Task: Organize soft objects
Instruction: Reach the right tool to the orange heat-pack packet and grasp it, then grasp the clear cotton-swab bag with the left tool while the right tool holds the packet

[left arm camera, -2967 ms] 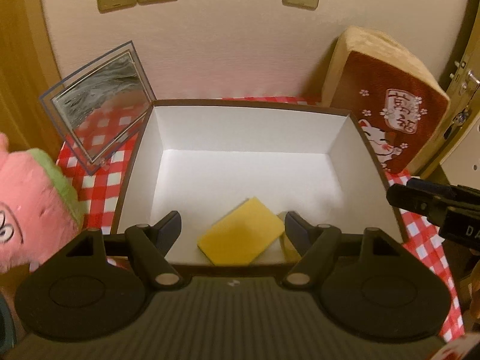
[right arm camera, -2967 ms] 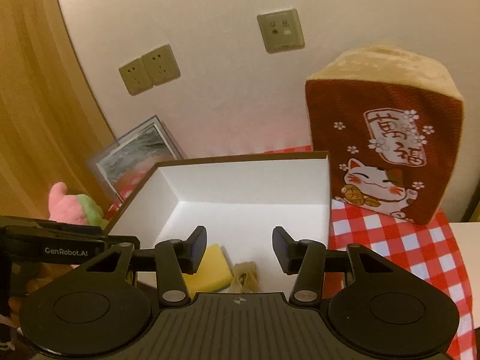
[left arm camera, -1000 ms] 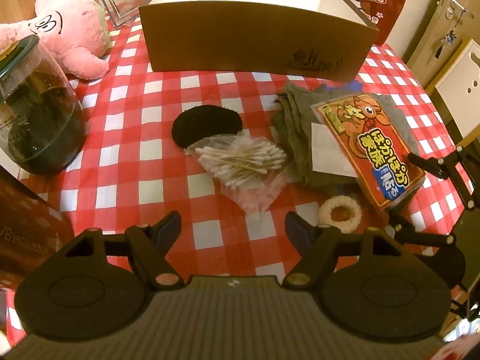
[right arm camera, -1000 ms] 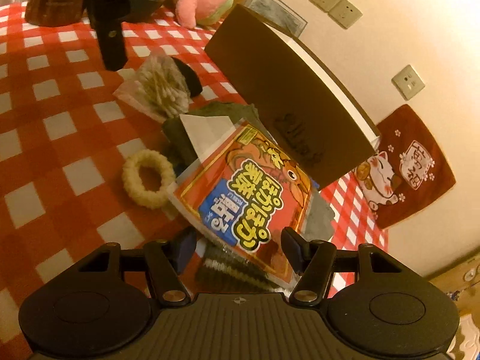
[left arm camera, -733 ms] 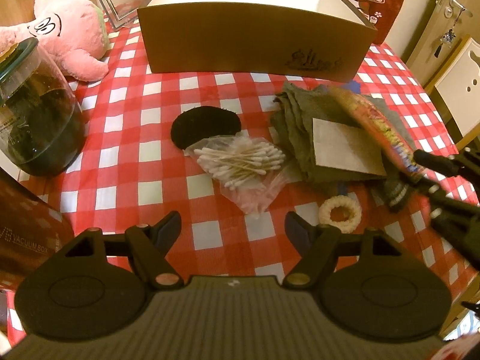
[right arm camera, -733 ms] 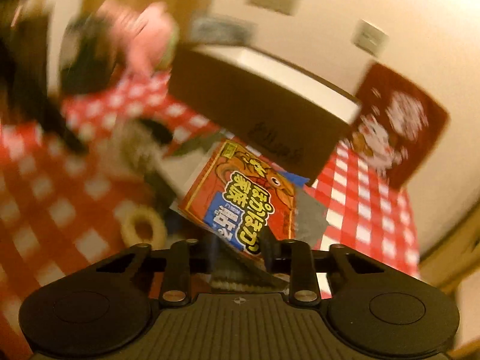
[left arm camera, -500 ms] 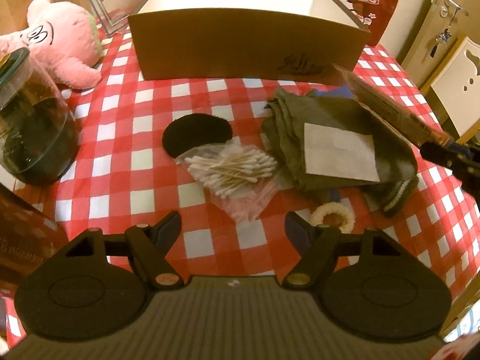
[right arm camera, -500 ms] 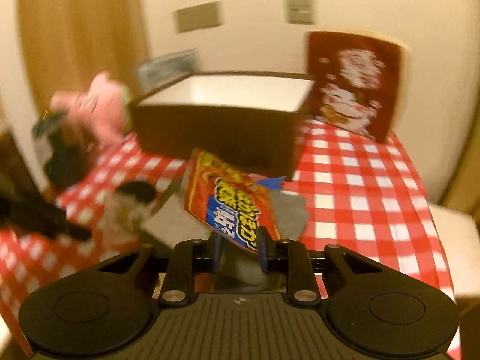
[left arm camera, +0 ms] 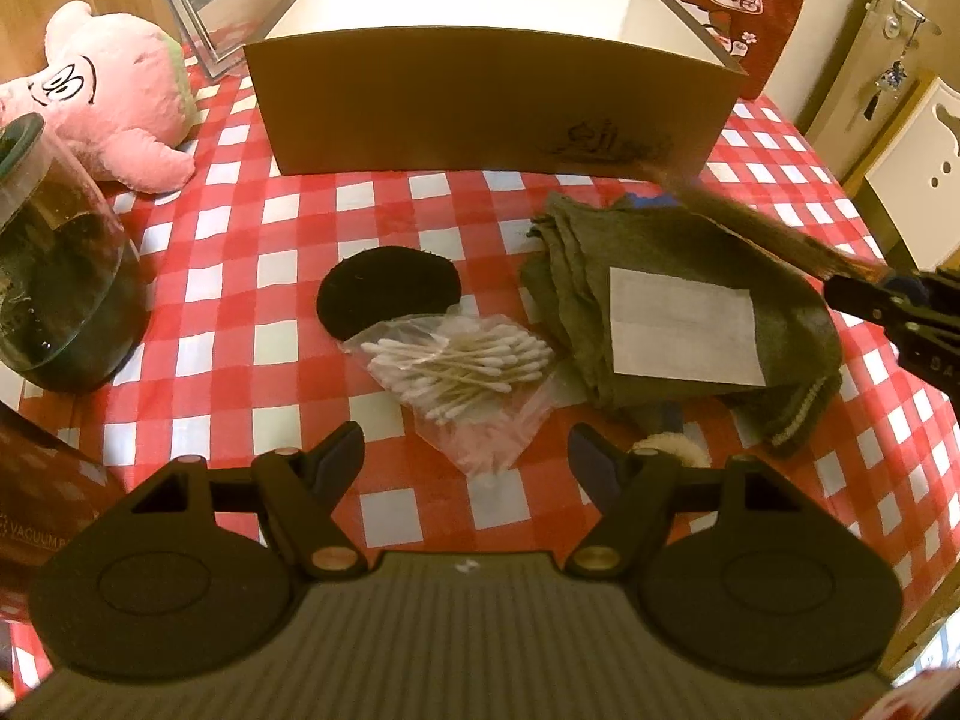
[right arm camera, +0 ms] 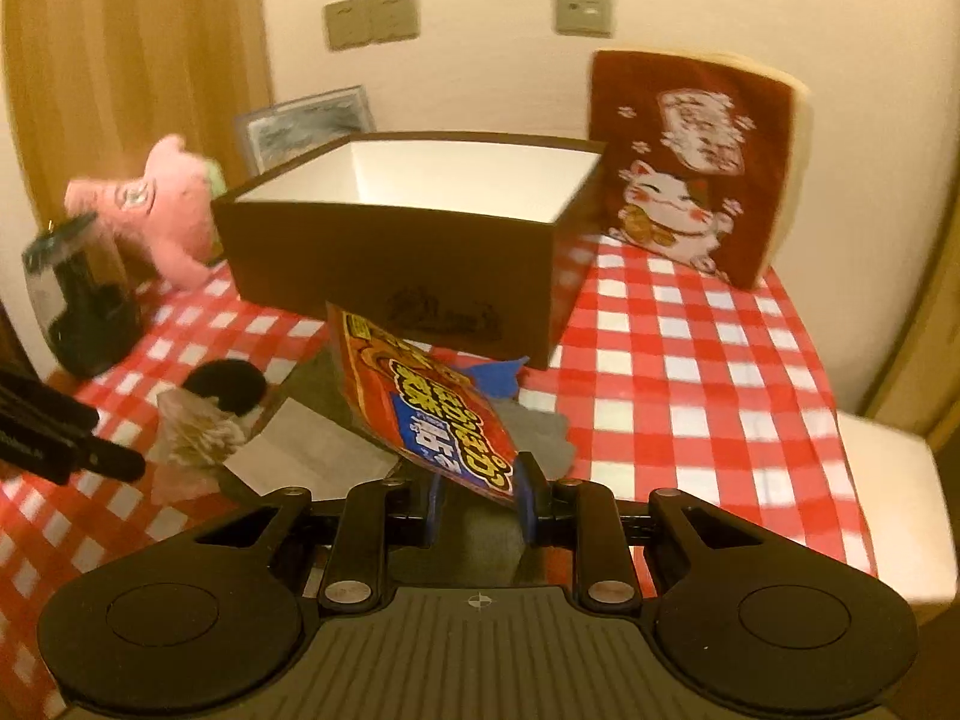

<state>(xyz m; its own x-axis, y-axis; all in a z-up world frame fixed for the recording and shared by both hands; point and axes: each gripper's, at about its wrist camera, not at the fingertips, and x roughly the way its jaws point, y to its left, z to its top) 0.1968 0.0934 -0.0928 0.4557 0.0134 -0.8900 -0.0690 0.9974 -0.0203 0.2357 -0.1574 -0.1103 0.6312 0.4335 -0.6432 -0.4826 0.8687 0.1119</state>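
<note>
Checked tablecloth (right arm camera: 690, 372): right gripper (right arm camera: 477, 495), clamped on the warmer packet (right arm camera: 420, 396), long axis aimed at the box (right arm camera: 390, 252) directly ahead; left gripper (left arm camera: 465, 459) wide, empty.

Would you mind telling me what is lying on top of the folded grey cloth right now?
A white paper sheet lies flat on the grey cloth. The right gripper holds the red packet tilted above it. A blue piece peeks out at the far edge; whatever lies under the cloth is hidden.
</note>
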